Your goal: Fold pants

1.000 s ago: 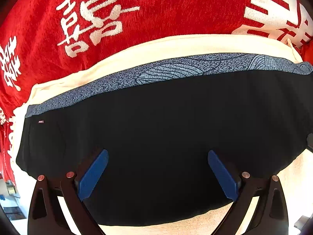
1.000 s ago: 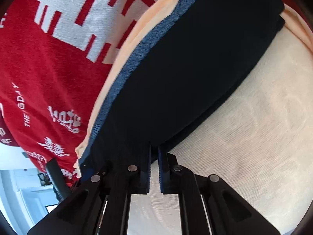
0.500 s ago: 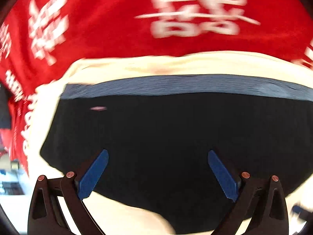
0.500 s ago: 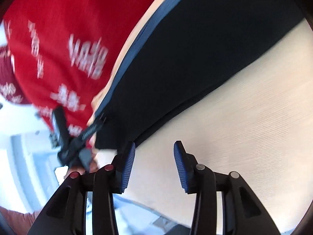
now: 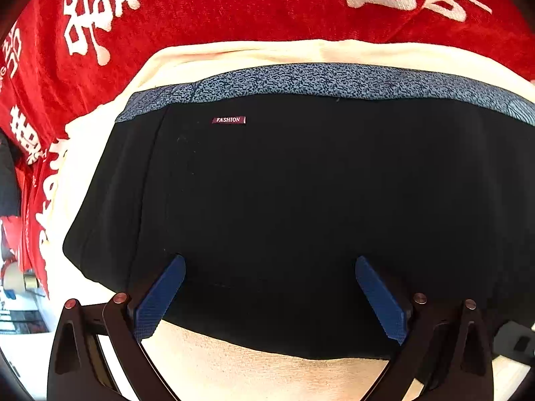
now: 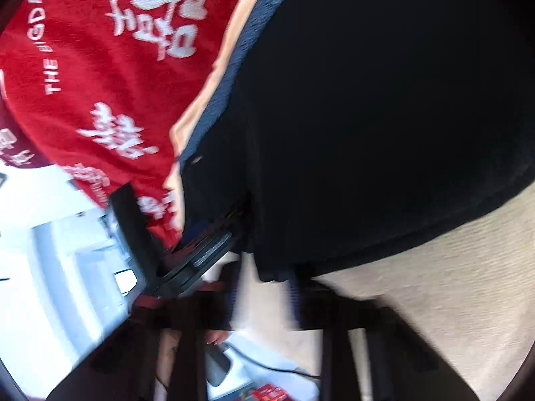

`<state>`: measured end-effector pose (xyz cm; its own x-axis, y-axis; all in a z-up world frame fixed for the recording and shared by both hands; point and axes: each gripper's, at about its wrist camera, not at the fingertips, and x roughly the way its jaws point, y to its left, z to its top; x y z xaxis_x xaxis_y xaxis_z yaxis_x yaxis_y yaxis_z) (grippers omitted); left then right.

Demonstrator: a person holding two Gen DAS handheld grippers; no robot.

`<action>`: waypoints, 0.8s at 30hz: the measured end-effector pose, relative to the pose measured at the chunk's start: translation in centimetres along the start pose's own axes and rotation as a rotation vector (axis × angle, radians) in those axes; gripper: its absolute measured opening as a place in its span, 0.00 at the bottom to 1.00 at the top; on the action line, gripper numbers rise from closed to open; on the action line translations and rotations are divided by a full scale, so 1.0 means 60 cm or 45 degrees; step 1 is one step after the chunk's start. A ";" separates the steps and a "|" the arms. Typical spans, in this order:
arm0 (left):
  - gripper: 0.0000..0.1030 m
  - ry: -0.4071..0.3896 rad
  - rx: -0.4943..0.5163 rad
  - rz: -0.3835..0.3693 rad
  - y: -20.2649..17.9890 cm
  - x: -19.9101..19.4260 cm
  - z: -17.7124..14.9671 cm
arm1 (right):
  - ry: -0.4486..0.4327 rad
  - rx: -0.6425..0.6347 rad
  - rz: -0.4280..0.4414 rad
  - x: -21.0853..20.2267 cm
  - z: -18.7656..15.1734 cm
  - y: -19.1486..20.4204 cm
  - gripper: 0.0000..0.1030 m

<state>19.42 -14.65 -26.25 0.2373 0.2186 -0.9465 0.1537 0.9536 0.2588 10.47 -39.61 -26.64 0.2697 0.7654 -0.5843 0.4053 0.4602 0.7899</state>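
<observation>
The black pants (image 5: 294, 207) lie folded flat on a cream towel (image 5: 267, 374), with a blue speckled waistband (image 5: 317, 80) along the far edge and a small "FASHION" label (image 5: 228, 120). My left gripper (image 5: 269, 284) is open, its blue pads wide apart over the near part of the pants, holding nothing. In the right wrist view the pants (image 6: 384, 117) fill the upper right. My right gripper (image 6: 262, 292) is blurred, its jaws a little apart at the pants' near corner. The left gripper's body (image 6: 187, 250) shows at that corner.
A red cloth with white characters (image 5: 234, 3) covers the surface beyond the pants; it also shows in the right wrist view (image 6: 100, 67). The cream towel (image 6: 451, 267) spreads to the right. The surface edge and a bright room lie at lower left (image 6: 50, 250).
My right gripper opened, let go of the pants' edge and swung toward their left corner. My left gripper, still open, shifted left along the pants; the label now shows.
</observation>
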 end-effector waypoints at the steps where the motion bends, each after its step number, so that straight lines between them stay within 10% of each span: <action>1: 0.99 -0.008 0.012 -0.001 -0.004 -0.002 -0.003 | -0.009 0.027 -0.029 -0.001 -0.005 -0.006 0.06; 7: 0.99 -0.020 0.062 0.018 -0.007 -0.009 -0.020 | -0.020 0.074 -0.069 -0.017 -0.036 -0.034 0.08; 14: 0.99 -0.048 0.028 -0.141 -0.044 -0.075 -0.021 | -0.101 -0.299 -0.320 -0.100 -0.023 0.032 0.08; 19: 0.99 -0.033 0.088 -0.177 -0.116 -0.075 -0.023 | -0.221 -0.418 -0.471 -0.136 0.029 0.037 0.39; 24: 0.99 -0.031 0.048 -0.173 -0.114 -0.078 -0.032 | -0.233 -0.362 -0.475 -0.162 0.028 -0.008 0.36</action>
<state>15.42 -21.79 -23.95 0.2346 0.0822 -0.9686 0.2221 0.9655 0.1357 9.14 -48.04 -21.66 0.3111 0.4456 -0.8395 0.2563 0.8112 0.5256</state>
